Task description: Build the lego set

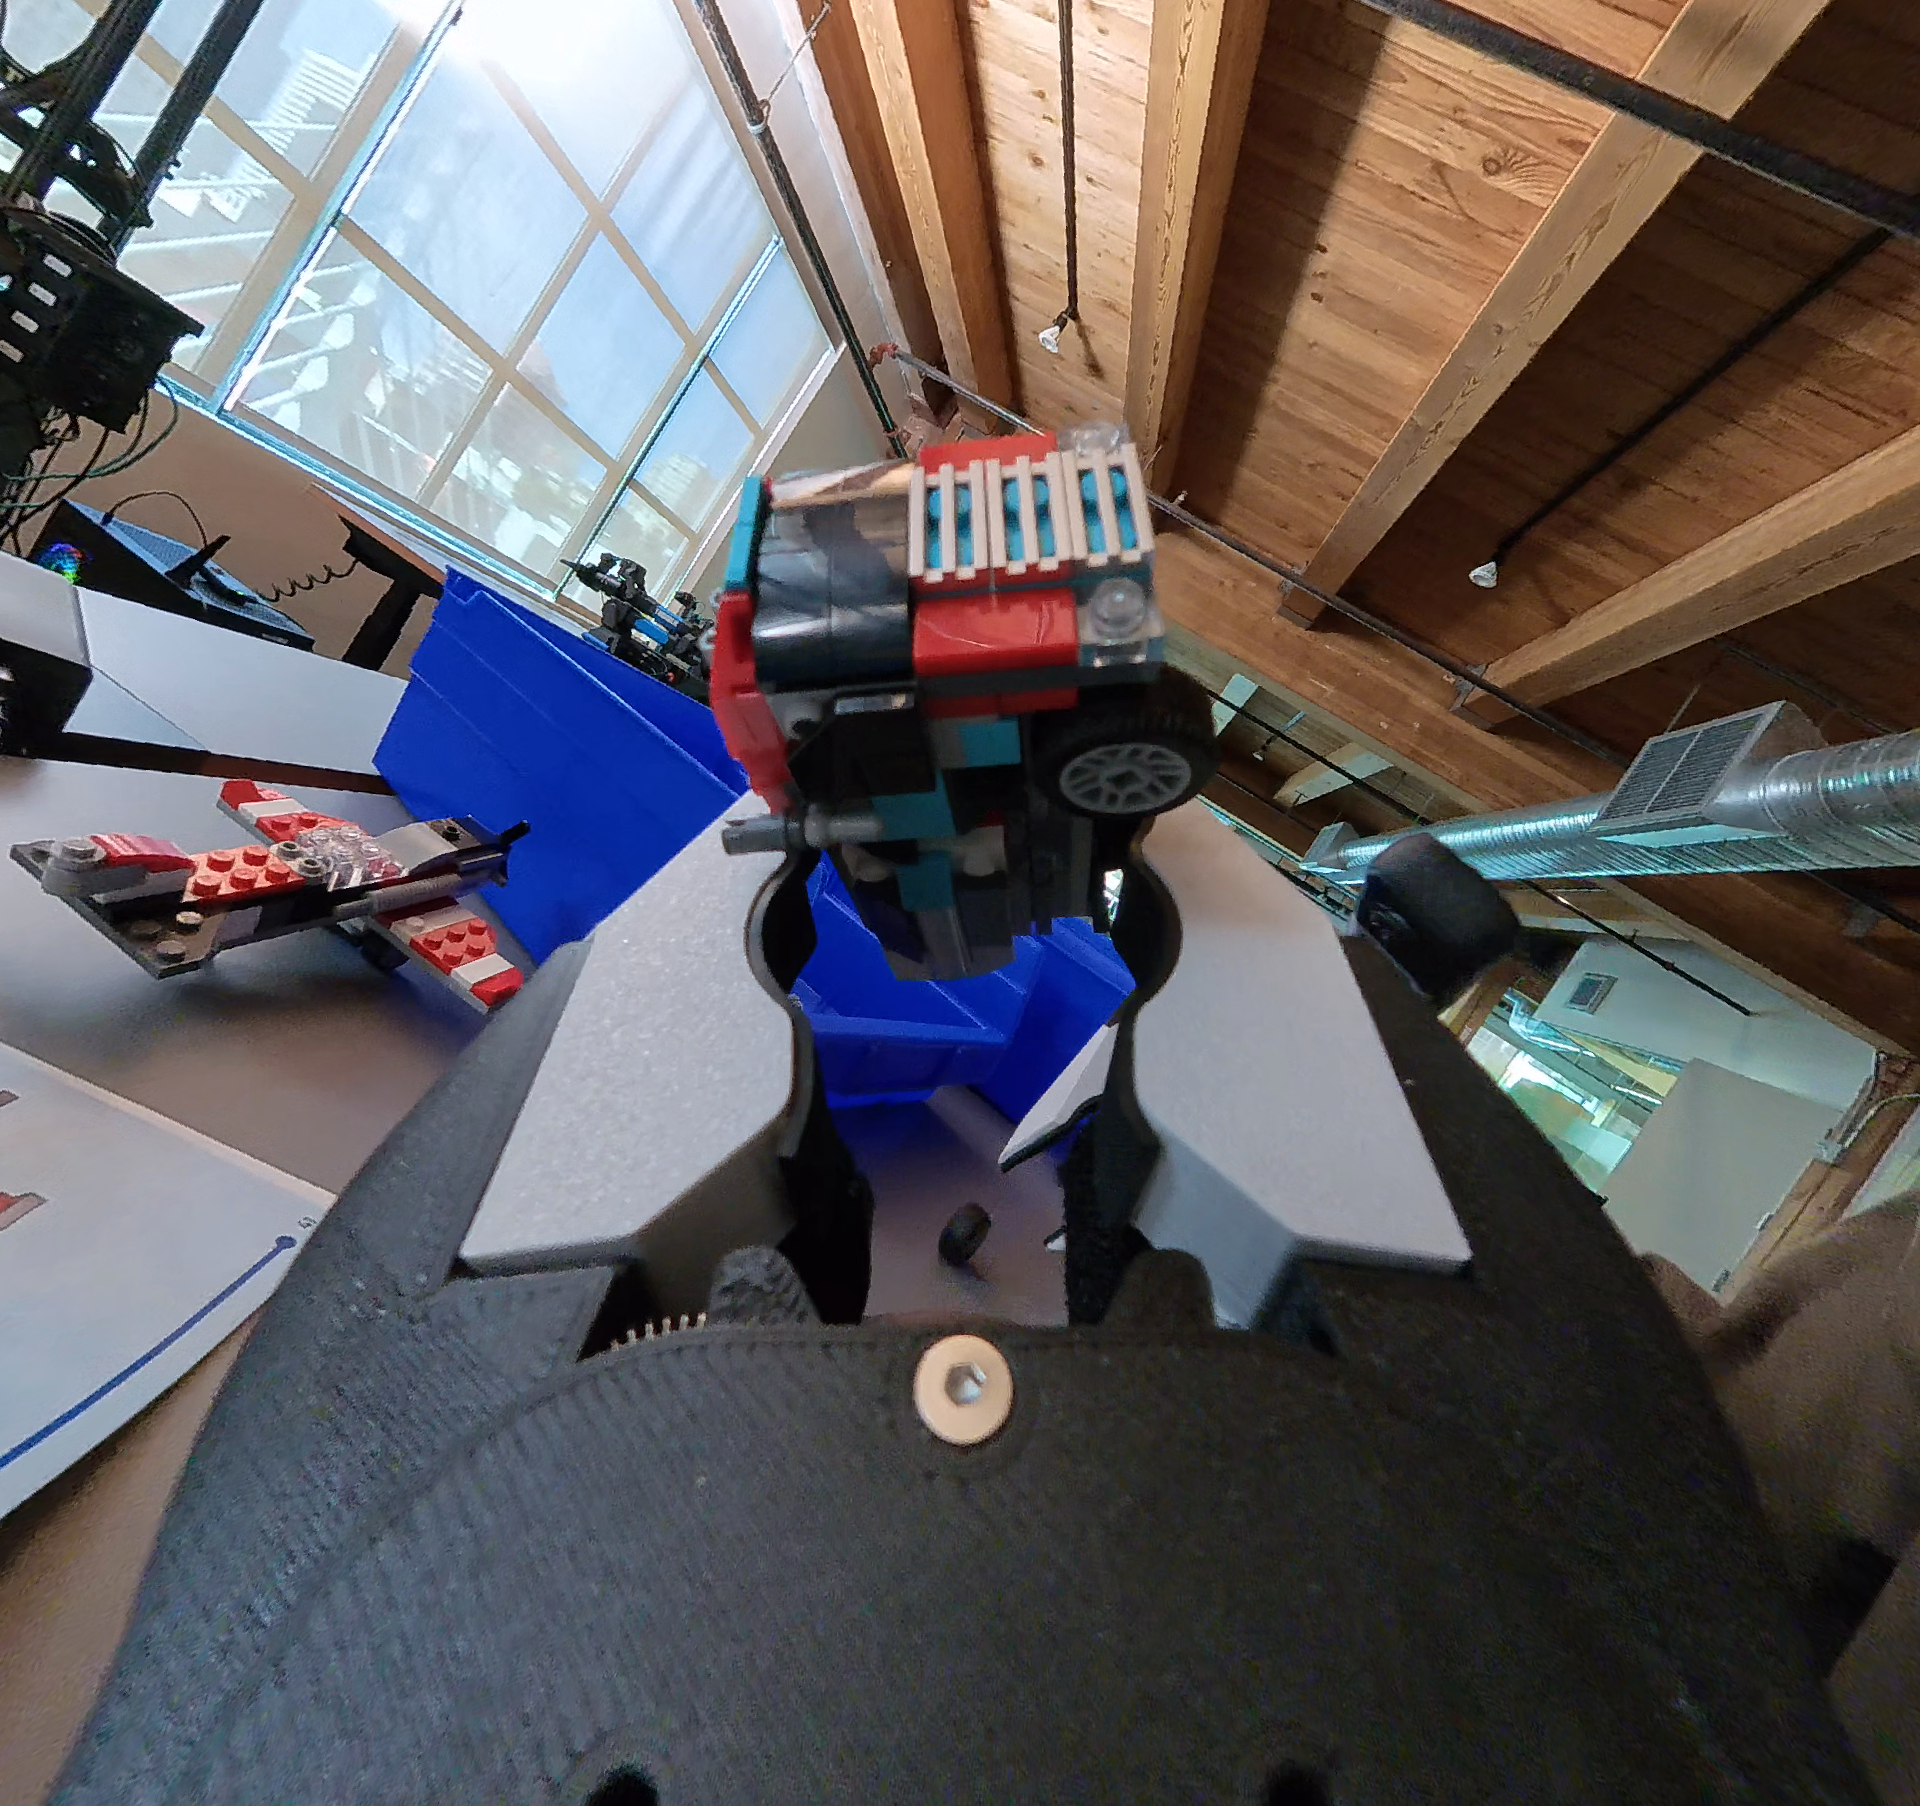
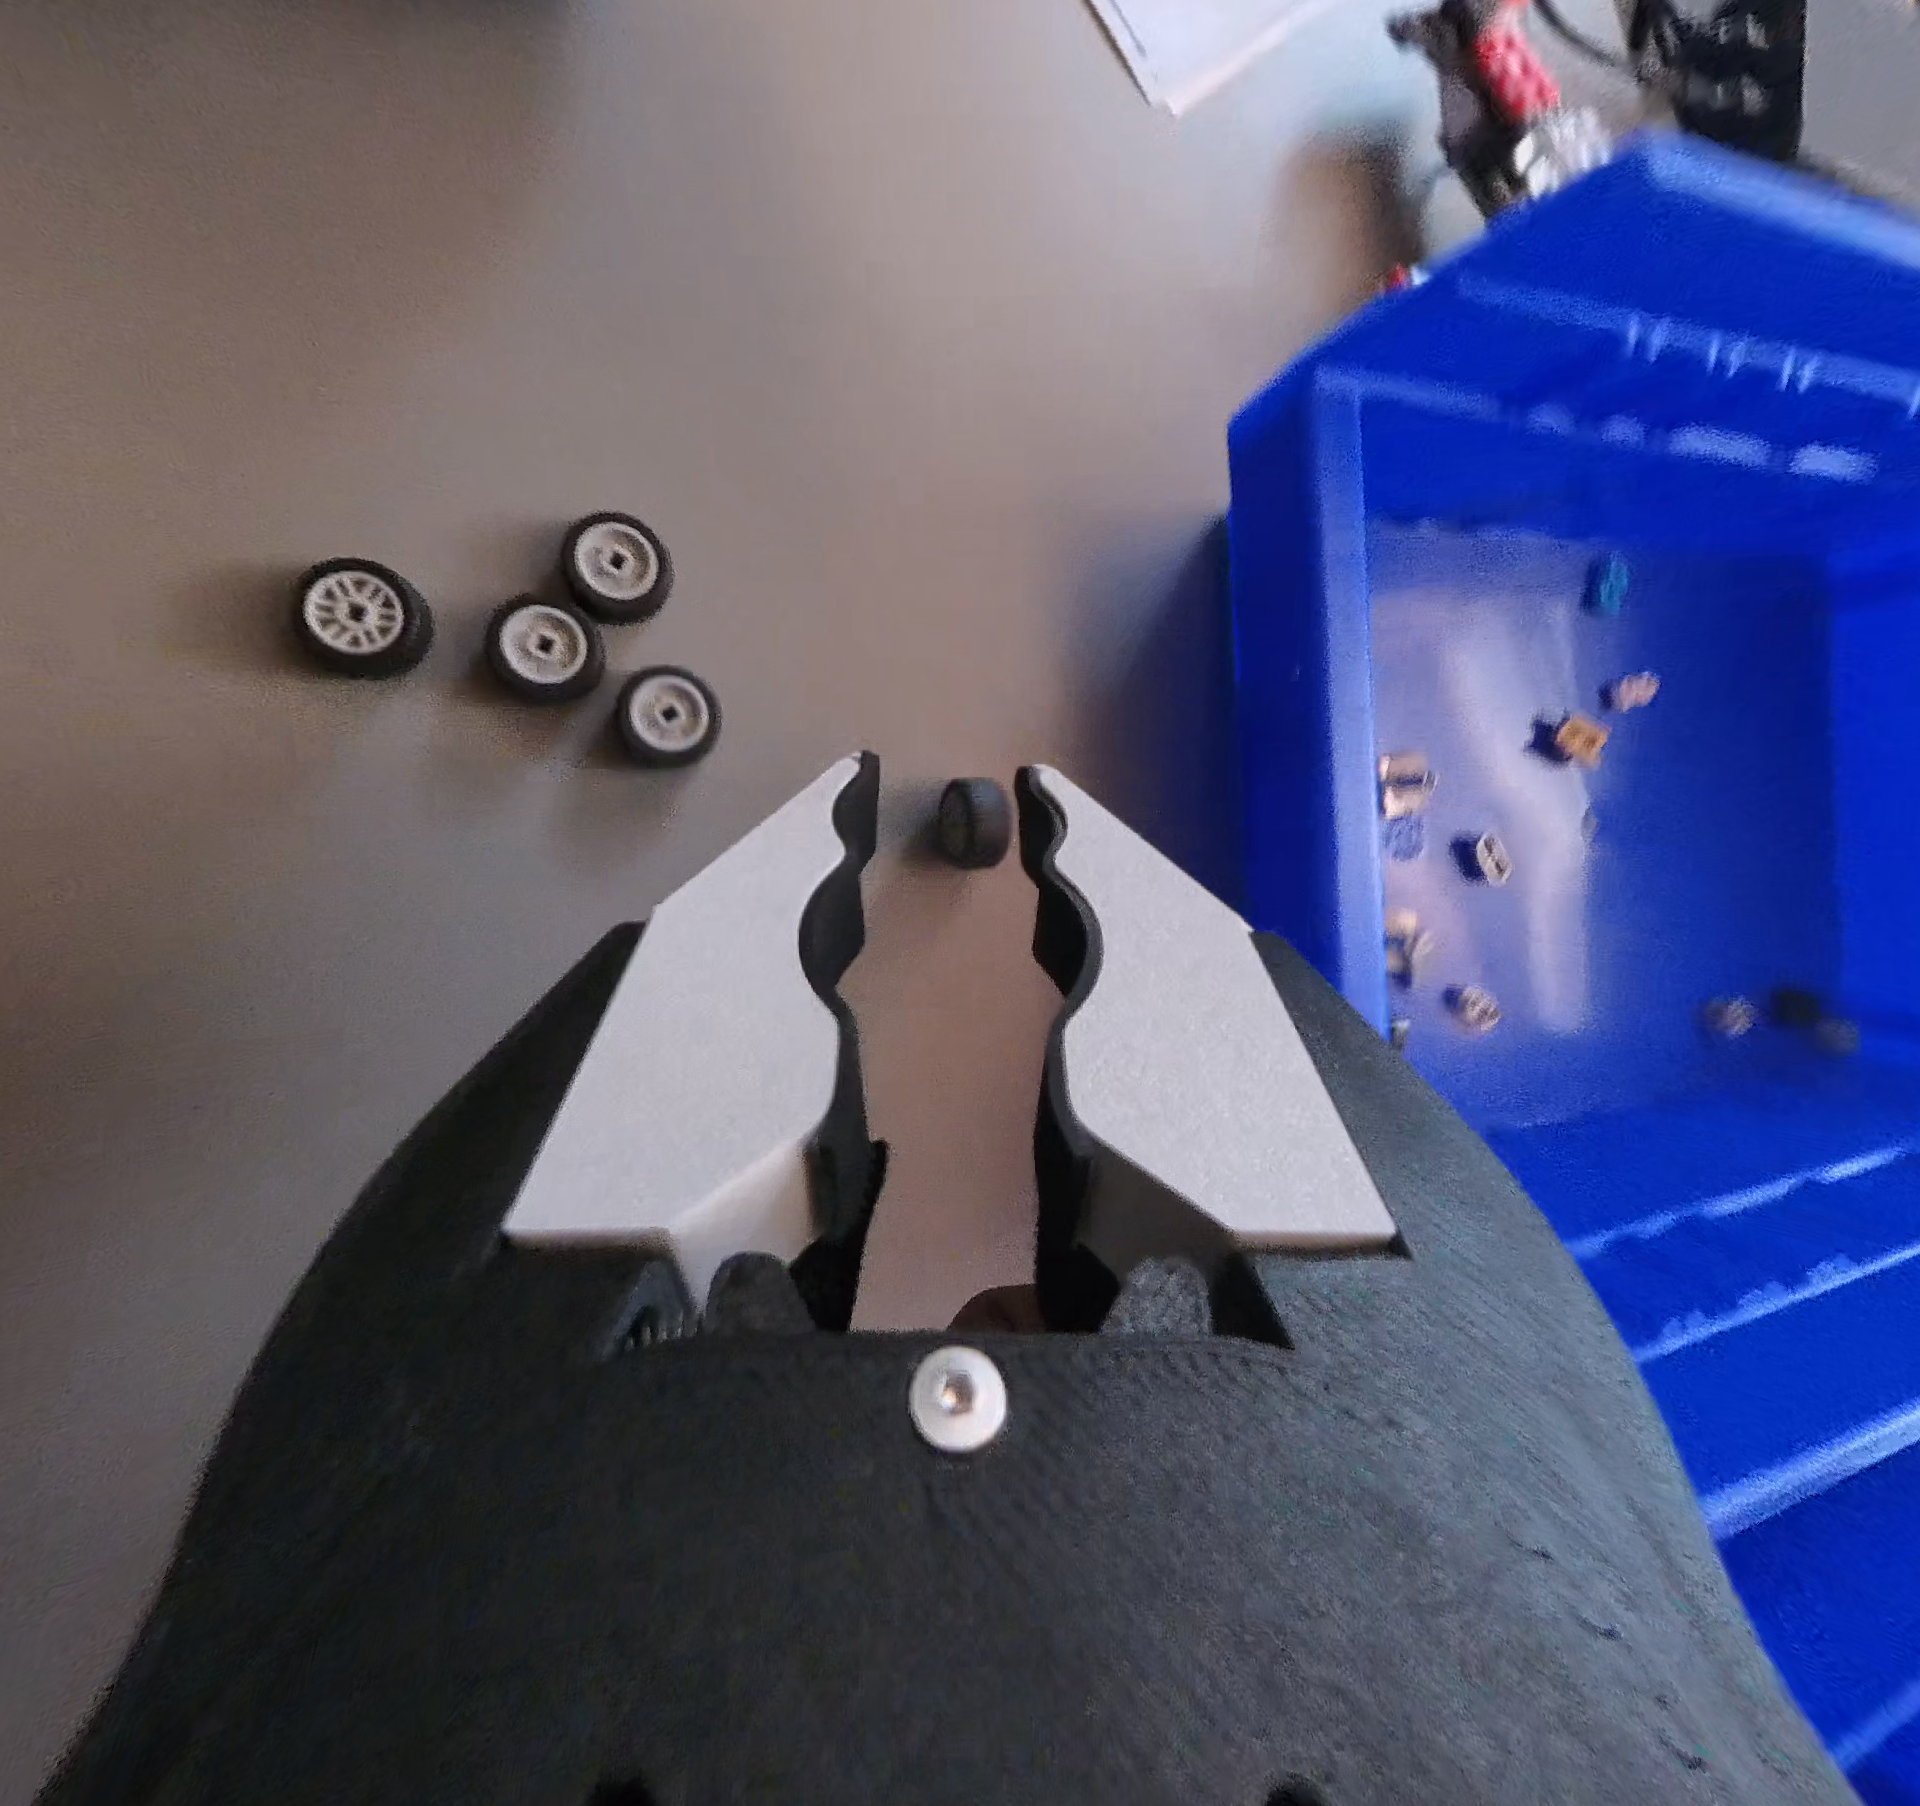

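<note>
Brick car: a red, teal and black brick car is held up off the table, nose-up against the wooden ceiling; one is seen.
Left gripper: the left gripper is clamped on the car's lower body, a finger pressed to either side.
Car fittings: one grey-hubbed wheel is mounted on one side; one bare grey axle pin sticks out of the other.
Right gripper: the right gripper is lowered to the grey table with its fingers apart.
Small black tyre: one small black tyre lies between those fingertips, close to one pad, with a clear gap to the other; it is not gripped.
Loose wheels: four loose wheels with grey hubs lie clustered nearby.
Blue bin: one blue bin with scattered small pieces stands just beside the right gripper.
Brick aeroplane: one brick aeroplane rests on the table farther off.
Booklet: one booklet lies at the far edge.
</note>
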Demonstrator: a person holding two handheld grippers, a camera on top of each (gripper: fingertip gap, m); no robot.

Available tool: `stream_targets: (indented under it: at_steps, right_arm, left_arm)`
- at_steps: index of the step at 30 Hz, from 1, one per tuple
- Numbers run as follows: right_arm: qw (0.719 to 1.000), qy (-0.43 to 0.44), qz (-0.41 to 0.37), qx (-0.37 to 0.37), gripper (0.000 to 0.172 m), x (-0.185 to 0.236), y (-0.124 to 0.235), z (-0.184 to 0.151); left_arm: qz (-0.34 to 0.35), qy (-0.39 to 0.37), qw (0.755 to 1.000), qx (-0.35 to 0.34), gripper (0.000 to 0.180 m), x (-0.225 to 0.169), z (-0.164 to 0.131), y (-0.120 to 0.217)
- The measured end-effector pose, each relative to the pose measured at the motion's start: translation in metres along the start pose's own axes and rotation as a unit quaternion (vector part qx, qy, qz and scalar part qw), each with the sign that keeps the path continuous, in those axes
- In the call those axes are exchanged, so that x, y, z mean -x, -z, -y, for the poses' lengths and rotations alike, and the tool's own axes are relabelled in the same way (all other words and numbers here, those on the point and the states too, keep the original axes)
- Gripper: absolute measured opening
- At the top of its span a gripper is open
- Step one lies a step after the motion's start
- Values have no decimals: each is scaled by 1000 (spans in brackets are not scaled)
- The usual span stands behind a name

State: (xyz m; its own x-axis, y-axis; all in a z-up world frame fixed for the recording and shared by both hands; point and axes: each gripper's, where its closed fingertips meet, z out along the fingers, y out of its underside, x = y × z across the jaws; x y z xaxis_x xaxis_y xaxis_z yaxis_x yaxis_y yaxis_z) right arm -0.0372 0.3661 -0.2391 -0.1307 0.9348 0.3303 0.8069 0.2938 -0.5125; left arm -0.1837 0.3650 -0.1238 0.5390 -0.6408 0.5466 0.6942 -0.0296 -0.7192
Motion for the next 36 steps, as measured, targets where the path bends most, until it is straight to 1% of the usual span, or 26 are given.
stream_targets:
  at_steps: [5, 8, 10, 12, 14, 18, 21, 25, 29, 31, 33, 36]
  right_arm:
    - [992, -127, -16, -19, 28, 0, 6, -40]
    - [986, -161, -37, -31, 29, 4, 6, -56]
    - [982, -173, -68, -35, 30, -4, 6, -61]
    - [977, -187, -85, -52, 30, -13, 6, -57]
    - [975, -194, -79, -71, 31, -16, 2, -46]
    - [978, -186, -70, -59, 33, -18, -11, -42]
    - [977, -193, -59, -63, 32, -20, -13, -41]
    - [976, -205, -24, -67, 32, -16, -16, -41]
    - [973, -217, -7, -83, 32, -16, -19, -39]
    - [973, -217, -5, -80, 32, -16, -21, -39]
    - [975, -209, -9, -79, 31, -17, -23, -37]
    - [979, -192, -5, -69, 23, -15, -27, -35]
  left_arm:
    - [4, 0, 1000, -3, 57, 2, 3, 2]
    - [4, 5, 1000, -9, 58, 3, 5, 2]
    - [5, 7, 1000, -7, 58, 3, 4, 1]
    - [4, 7, 1000, -3, 58, 3, 1, 0]
    - [4, 3, 1000, 1, 58, 1, -1, 0]
    - [-2, 0, 1000, 2, 57, -1, -1, 0]
    - [-22, 0, 1000, -3, 57, -6, -1, -1]
    - [-50, -10, 999, -10, 58, -15, -1, -3]
    - [-70, -13, 997, -19, 57, -20, 0, -4]
    - [-75, -15, 997, -21, 57, -21, 1, -4]
    - [-76, -16, 997, -20, 57, -22, 0, -4]
    - [-76, -16, 997, -20, 57, -22, 0, -4]
